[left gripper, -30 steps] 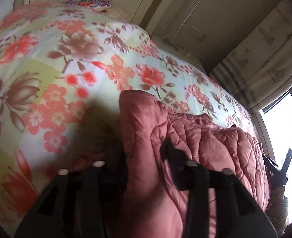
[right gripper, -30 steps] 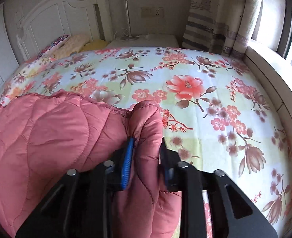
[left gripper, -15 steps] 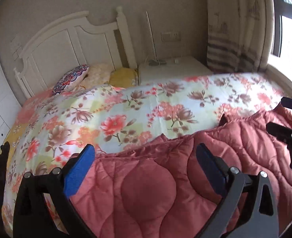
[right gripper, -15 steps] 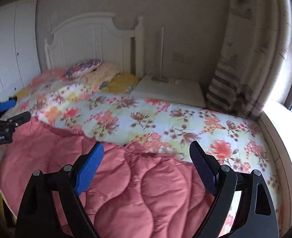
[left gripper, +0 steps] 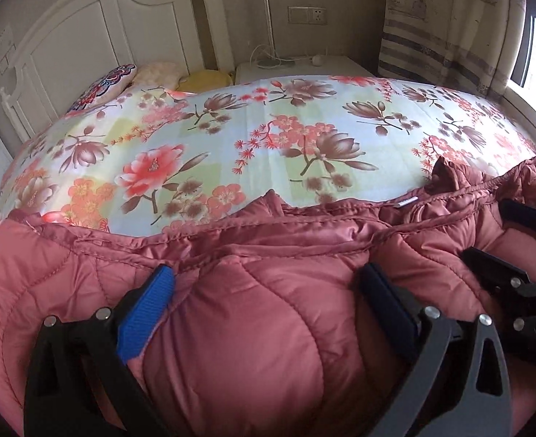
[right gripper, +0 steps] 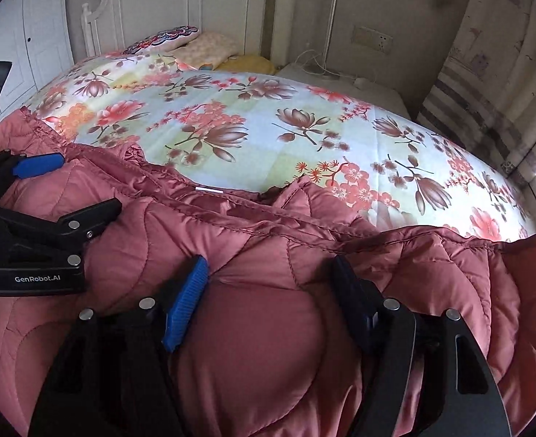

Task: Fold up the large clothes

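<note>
Quilted jacket (left gripper: 260,327), dusty rose red with a slight sheen, lies spread across the near edge of a bed with a floral cover (left gripper: 268,138). From the left wrist camera, its padding bulges in large curved stitched panels, and a seamed, puckered hem runs along its far edge, with a small silver tag or zip pull near it. The left gripper (left gripper: 268,284) stands over the jacket with its fingers wide apart; a padded mound rises between them, and I cannot tell whether the blue pad (left gripper: 147,313) touches the fabric. At the right edge the right gripper's black fingers (left gripper: 515,247) lie over the same garment.

From the right wrist camera, the jacket (right gripper: 268,346) fills the lower frame, wrinkled along its stitched border, one side drooping over the bed's right edge. The right gripper (right gripper: 271,273) has its jaws closing, still apart, with a puffed panel bulging between them. The left gripper (right gripper: 82,185) shows at left, fingers spread. Beyond lie pillows (right gripper: 180,40) and a white headboard (right gripper: 165,3).
</note>
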`<state>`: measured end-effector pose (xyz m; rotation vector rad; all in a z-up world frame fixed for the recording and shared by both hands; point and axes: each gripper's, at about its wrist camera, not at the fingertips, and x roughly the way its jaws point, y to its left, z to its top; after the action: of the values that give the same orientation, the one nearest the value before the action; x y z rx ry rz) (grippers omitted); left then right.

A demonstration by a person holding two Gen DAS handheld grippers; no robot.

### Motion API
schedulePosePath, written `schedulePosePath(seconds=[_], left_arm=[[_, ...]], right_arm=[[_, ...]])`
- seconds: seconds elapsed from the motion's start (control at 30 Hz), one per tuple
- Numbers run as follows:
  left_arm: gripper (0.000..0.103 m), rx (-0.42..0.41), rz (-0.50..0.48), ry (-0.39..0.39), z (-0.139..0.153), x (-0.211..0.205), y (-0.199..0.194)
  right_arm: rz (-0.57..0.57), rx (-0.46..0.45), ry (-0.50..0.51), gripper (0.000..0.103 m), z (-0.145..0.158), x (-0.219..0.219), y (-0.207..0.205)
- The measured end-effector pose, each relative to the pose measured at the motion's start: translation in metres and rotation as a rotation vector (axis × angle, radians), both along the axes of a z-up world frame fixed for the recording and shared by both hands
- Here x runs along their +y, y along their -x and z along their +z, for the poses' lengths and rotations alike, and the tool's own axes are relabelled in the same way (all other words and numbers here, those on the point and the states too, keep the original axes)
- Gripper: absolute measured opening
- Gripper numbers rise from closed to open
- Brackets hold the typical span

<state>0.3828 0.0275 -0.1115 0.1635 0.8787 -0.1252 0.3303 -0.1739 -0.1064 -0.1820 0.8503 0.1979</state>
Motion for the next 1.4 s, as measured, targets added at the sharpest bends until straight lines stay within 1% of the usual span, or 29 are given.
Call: schedulePosePath(seconds=[0.2, 0.4, 0.5, 0.57, 0.6, 0.63, 0.67, 0.73, 0.8, 0.83, 0.87, 0.9, 0.93, 1.07, 1.13, 1.17, 1.23, 1.27, 1.33, 1.37, 1.4], left_arm=[[0.101, 0.011, 0.0, 0.012, 0.0, 0.001, -0.002], [0.101, 0.016, 0.003, 0.007, -0.001, 0.001, -0.003], [0.101, 0.017, 0.005, 0.011, -0.001, 0.002, -0.003], [0.101, 0.017, 0.005, 0.01, -0.001, 0.003, -0.003], [0.101, 0.017, 0.004, 0.011, -0.001, 0.003, -0.003], [0.101, 0.018, 0.004, 0.013, -0.001, 0.003, -0.003], [0.101, 0.018, 0.004, 0.012, -0.001, 0.003, -0.003], [0.101, 0.018, 0.004, 0.011, -0.001, 0.003, -0.003], [0.101, 0.018, 0.003, 0.014, -0.001, 0.003, -0.002], [0.101, 0.019, 0.003, 0.015, -0.001, 0.003, -0.003], [0.101, 0.019, 0.003, 0.015, -0.001, 0.003, -0.003], [0.101, 0.021, 0.003, 0.014, -0.001, 0.003, -0.003], [0.101, 0.022, 0.003, 0.013, -0.001, 0.003, -0.004], [0.101, 0.035, 0.007, -0.004, 0.002, 0.001, -0.003], [0.1, 0.029, 0.025, -0.027, 0.013, 0.002, 0.002], [0.098, 0.008, 0.032, -0.012, 0.024, 0.004, 0.008], [0.098, -0.041, 0.036, 0.056, 0.049, 0.015, 0.024], [0.099, -0.078, 0.034, 0.091, 0.062, 0.026, 0.036], [0.099, -0.147, 0.057, 0.094, 0.074, 0.045, 0.053], [0.099, -0.162, 0.086, 0.077, 0.072, 0.057, 0.057], [0.099, -0.155, 0.119, 0.058, 0.065, 0.069, 0.056]], right_arm=[[-0.003, -0.001, -0.031, 0.069, -0.001, -0.003, -0.001], [-0.012, -0.005, 0.004, 0.071, 0.004, 0.0, 0.002], [-0.019, -0.012, 0.0, 0.071, 0.025, -0.008, 0.013], [-0.038, -0.076, -0.001, 0.078, 0.05, -0.024, 0.028], [-0.054, -0.113, 0.01, 0.085, 0.061, -0.034, 0.034], [-0.079, -0.144, 0.024, 0.086, 0.069, -0.046, 0.038], [-0.117, -0.154, 0.026, 0.086, 0.072, -0.062, 0.039], [-0.192, -0.115, 0.007, 0.086, 0.064, -0.089, 0.032], [-0.239, -0.044, -0.025, 0.086, 0.037, -0.113, 0.023], [-0.252, -0.005, -0.047, 0.088, 0.021, -0.122, 0.018], [-0.257, 0.02, -0.121, 0.088, 0.009, -0.133, 0.015], [-0.268, 0.018, -0.182, 0.088, 0.005, -0.141, 0.015], [-0.277, 0.016, -0.203, 0.088, 0.005, -0.144, 0.016], [-0.272, 0.025, -0.207, 0.09, -0.001, -0.142, 0.013], [-0.271, 0.026, -0.208, 0.09, -0.002, -0.141, 0.013], [-0.271, 0.025, -0.207, 0.09, -0.002, -0.141, 0.014], [-0.271, 0.023, -0.206, 0.09, -0.002, -0.141, 0.014], [-0.271, 0.021, -0.205, 0.09, -0.002, -0.141, 0.015], [-0.273, 0.018, -0.201, 0.09, -0.001, -0.142, 0.015], [-0.273, 0.017, -0.198, 0.09, -0.001, -0.141, 0.016], [-0.274, 0.016, -0.196, 0.09, -0.001, -0.141, 0.016]])
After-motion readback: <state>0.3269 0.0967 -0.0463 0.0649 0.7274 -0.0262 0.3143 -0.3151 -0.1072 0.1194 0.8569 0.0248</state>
